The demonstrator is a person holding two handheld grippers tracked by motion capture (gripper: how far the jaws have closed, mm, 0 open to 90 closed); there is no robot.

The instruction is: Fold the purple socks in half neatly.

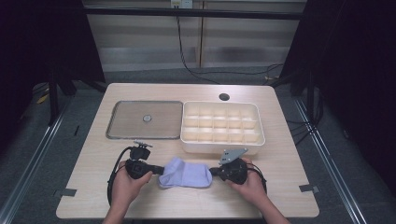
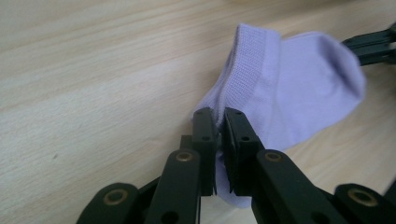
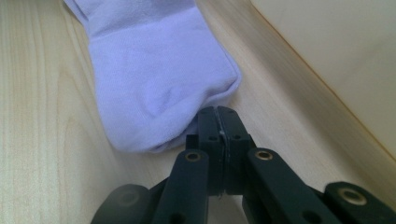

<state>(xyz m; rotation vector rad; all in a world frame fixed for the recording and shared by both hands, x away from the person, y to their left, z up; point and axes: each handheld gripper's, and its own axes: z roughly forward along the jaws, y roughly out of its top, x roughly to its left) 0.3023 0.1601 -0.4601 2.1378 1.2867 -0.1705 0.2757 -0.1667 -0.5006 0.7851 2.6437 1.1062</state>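
Here we look down on a pale wooden table (image 1: 187, 200), and on its far half a shallow metal tray (image 1: 126, 133) lies flat with a small round thing (image 1: 147, 118) at its middle. Just beside the tray, on its right, stands a white box (image 1: 222, 147) split into many small compartments. Near the table's far edge there is a dark round hole (image 1: 224, 97).

In front of the box and tray we see a light purple sock (image 1: 185, 173) lying flat on the wood, stretched between the two grippers. The left gripper (image 2: 217, 122) comes at it from the left end, and in the left gripper view its black jaws are pinched on the sock's edge near the ribbed cuff, with cloth caught between the pads. The right gripper (image 3: 218, 116) meets the opposite end, with the wall of the white box close along its side. Its jaws are pressed tight together at the rounded corner of the sock; we think a thin bit of cloth is nipped there, though the right gripper view hardly shows it. Each hand rests low on the table behind its gripper.
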